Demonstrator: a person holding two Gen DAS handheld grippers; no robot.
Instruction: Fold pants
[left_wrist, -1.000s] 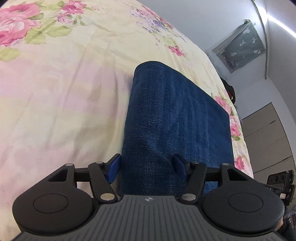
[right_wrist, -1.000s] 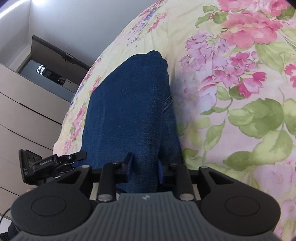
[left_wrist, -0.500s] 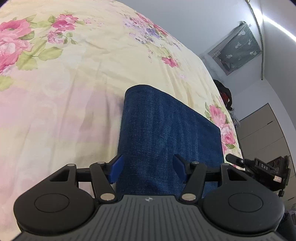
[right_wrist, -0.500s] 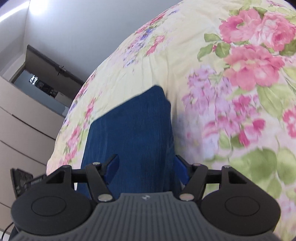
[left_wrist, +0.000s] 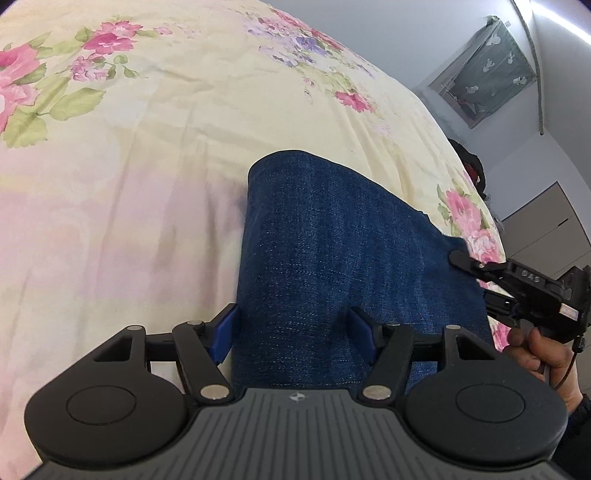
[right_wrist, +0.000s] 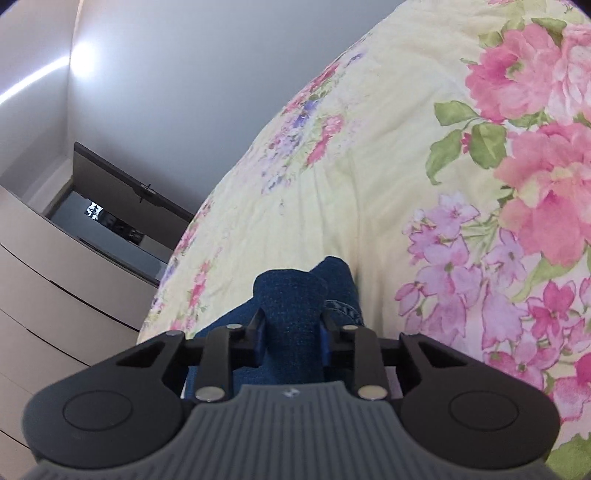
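While my right claw (right_wrist: 291, 343) is closing on a bunched ridge of the pants (left_wrist: 332, 266), with denim filling the gap between its blue pads, my left claw (left_wrist: 291, 328) stands wide, its jaws straddling the near left edge without pressing it. The pants lie as a folded blue slab on the floral bed (left_wrist: 147, 184). I judge I'm taking hold for another fold. Next, my left needs to pinch its edge, so both corners lift evenly and the layers stay together.
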